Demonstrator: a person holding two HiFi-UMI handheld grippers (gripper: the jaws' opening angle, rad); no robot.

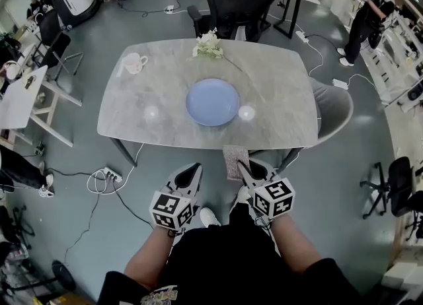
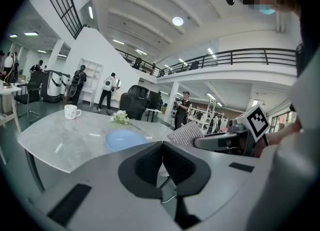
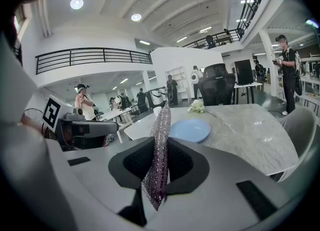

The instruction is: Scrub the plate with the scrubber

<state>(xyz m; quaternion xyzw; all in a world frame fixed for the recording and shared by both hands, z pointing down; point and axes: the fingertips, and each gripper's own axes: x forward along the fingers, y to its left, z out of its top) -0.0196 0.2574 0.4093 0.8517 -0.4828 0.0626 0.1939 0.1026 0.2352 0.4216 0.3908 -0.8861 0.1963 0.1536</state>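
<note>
The plate (image 1: 212,101), round and pale blue, lies in the centre of the head view, in the middle of a grey marble-look table (image 1: 284,99). A white mug (image 1: 134,63) stands toward the table's upper-left corner, and a small bunch of white flowers (image 1: 209,46) lies just above the plate. In the lower half of the frame both grippers are short of the table's near edge. The left gripper (image 1: 193,169) is closed and empty. The right gripper (image 1: 243,165) holds the scrubber (image 1: 232,160), a grey woven pad, near that edge and well apart from the plate.

In the left gripper view, the jaws are pressed together at lower centre with nothing between them. The plate (image 2: 125,139) shows just above them on the tabletop, the mug (image 2: 72,111) is far to the left, and the scrubber (image 2: 186,134) sticks out of the other gripper at the right.

In the right gripper view, the jaws are clamped on the scrubber (image 3: 160,150), which stands edge-on and rises above them in mid-frame. The plate (image 3: 190,130) lies just right of it on the table, with the flowers (image 3: 196,106) behind.
</note>
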